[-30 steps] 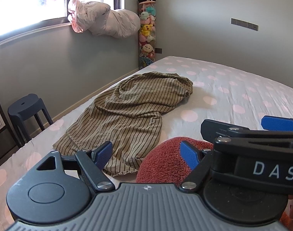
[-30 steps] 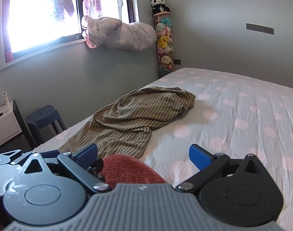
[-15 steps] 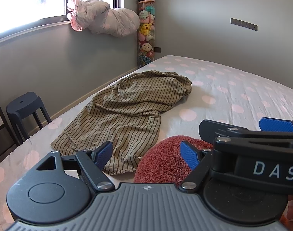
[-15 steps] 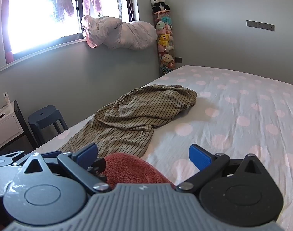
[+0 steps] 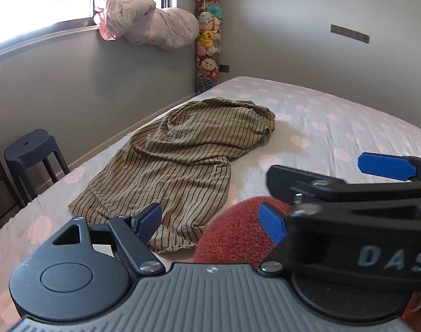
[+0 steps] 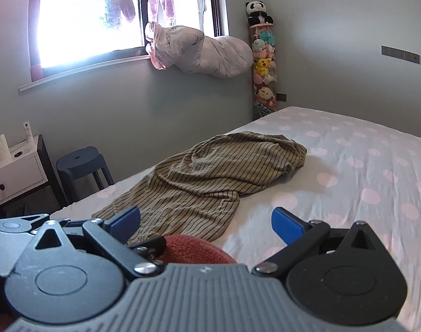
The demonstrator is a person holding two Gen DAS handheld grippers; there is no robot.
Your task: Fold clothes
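Striped beige garment point(image 5: 180, 160), rumpled and unfolded on bed point(image 5: 334, 116).

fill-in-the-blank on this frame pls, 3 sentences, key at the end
The crumpled garment on the bed has a ____ pattern.
Both the left tongs and the right tongs are ____, holding nothing.
On top of the tall tube of plush toys sits a toy ____.

Missing words: striped; open; panda
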